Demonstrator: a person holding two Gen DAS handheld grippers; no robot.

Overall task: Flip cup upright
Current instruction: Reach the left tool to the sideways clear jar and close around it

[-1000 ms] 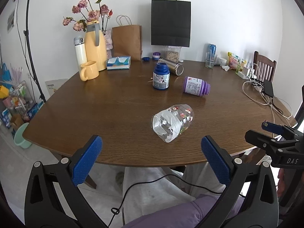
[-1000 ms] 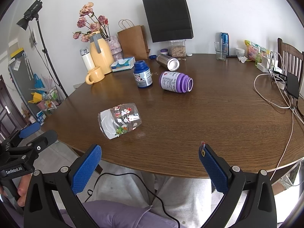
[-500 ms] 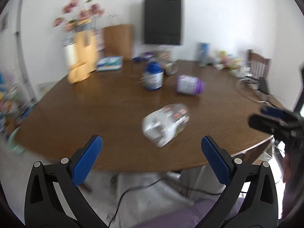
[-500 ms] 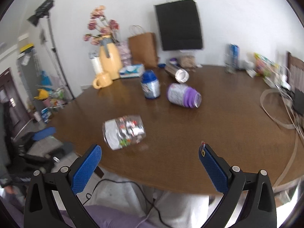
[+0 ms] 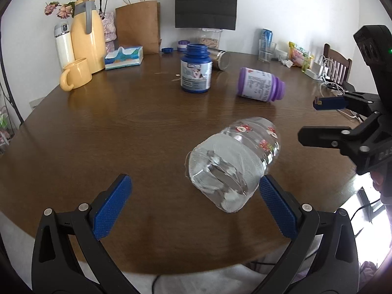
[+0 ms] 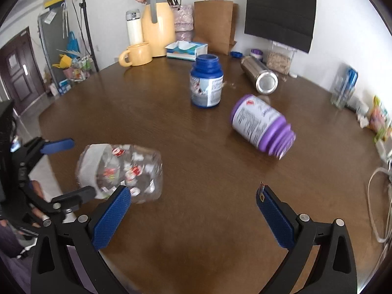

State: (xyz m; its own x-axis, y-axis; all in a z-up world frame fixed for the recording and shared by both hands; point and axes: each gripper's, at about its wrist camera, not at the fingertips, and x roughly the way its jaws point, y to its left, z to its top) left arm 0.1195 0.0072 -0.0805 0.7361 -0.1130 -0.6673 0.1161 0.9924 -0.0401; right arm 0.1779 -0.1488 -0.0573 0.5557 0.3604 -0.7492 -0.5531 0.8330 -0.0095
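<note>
The clear plastic cup with red stickers [image 5: 232, 164] lies on its side, empty, near the front edge of the brown wooden worktop [image 5: 127, 127]. The left hand-held gripper [image 5: 193, 205] and right hand-held gripper [image 6: 193, 210] are spread wide, holding nothing. Only the right wrist view shows the toppled steel tumbler's [image 6: 259, 74] open mouth.
</note>
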